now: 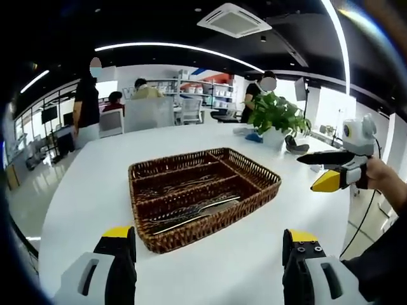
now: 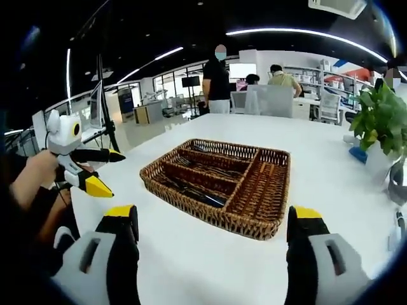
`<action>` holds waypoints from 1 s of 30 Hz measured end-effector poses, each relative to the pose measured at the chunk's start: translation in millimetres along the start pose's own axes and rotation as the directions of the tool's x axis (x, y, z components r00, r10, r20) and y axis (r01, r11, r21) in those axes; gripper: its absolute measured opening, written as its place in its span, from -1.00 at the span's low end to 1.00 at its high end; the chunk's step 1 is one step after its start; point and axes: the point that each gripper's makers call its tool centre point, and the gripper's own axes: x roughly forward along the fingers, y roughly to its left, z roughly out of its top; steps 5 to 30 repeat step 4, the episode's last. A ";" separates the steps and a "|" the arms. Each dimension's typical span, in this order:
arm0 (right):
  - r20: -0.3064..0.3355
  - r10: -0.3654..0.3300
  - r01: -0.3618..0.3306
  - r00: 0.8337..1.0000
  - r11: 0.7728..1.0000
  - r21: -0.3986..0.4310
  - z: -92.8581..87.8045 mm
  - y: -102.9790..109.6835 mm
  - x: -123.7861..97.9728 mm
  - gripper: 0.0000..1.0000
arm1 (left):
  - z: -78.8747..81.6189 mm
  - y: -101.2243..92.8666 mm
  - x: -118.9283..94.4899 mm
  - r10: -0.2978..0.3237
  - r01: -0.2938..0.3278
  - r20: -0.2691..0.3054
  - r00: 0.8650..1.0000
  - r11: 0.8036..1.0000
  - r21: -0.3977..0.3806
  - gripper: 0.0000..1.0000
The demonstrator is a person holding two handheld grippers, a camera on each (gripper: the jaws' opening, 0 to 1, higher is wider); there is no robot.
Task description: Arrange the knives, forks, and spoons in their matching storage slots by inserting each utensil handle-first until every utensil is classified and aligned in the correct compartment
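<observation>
Two pairs of tongs, left tongs (image 1: 210, 244) and right tongs (image 2: 213, 222), hovered with jaws spread and nothing held over the white bench (image 1: 254, 267). I faced the wicker tray (image 1: 202, 194) from opposite sides, it lying ahead between them. Utensils (image 1: 191, 213) lay flat along its long slots, nearest my left tongs; I judged that side better placed to reach

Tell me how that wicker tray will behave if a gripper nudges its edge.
The tray is low, wide and flat on the smooth white table, so it would probably slide rather than tip. Woven wicker likely makes it light and slightly flexible. The utensils lying loose inside may shift and rattle.
</observation>
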 end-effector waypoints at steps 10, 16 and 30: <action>-0.008 -0.009 0.009 1.000 1.000 -0.005 -0.6 -1.2 -0.1 0.99 | 1.0 -1.0 -0.8 -0.001 0.001 0.005 1.000 1.000 -0.001 0.99; -0.008 -0.009 0.009 1.000 1.000 -0.005 -0.6 -1.2 -0.1 0.99 | 1.0 -1.0 -0.8 -0.001 0.001 0.005 1.000 1.000 -0.001 0.99; -0.008 -0.009 0.009 1.000 1.000 -0.005 -0.6 -1.2 -0.1 0.99 | 1.0 -1.0 -0.8 -0.001 0.001 0.005 1.000 1.000 -0.001 0.99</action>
